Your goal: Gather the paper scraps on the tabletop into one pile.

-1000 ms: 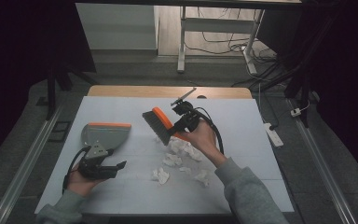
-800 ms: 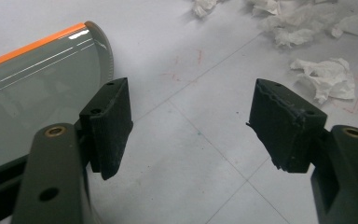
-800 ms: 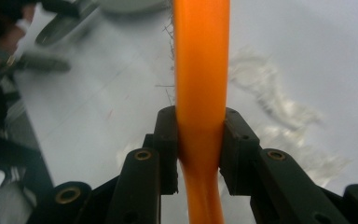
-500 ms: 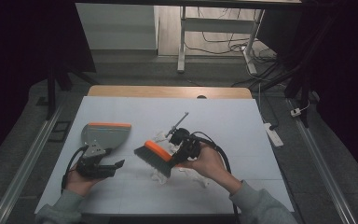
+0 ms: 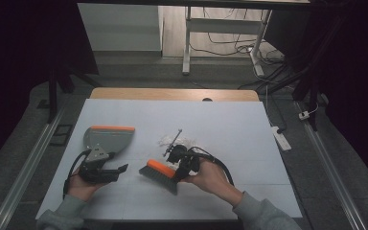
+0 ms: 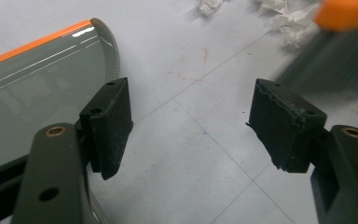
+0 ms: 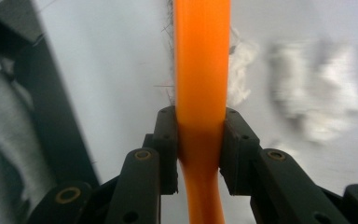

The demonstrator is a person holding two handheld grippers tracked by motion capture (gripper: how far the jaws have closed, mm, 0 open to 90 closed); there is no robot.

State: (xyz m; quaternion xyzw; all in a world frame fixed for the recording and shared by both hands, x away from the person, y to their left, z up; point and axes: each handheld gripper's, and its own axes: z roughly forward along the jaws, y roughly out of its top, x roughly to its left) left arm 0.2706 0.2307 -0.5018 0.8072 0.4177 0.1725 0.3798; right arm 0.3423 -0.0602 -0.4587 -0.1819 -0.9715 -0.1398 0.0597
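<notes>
Right gripper [image 5: 181, 168] is clamped on the orange-backed, grey-bristled hand brush [image 5: 160, 170]; I see both pads pinching its orange spine [image 7: 200, 93]. Left gripper [image 5: 106, 171] has jaws wide apart, nothing between them, beside the grey plastic dustpan with orange lip [image 5: 106, 139]. Crumpled white paper scraps [image 5: 168, 141] sit behind the brush, away from the pan. Risks: my stroke misses that pile, or an unheld dustpan slides when bristles push scraps against it.

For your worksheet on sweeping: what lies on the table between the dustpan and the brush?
Bare white table separates the dustpan from the brush, seen in the high view.
</notes>
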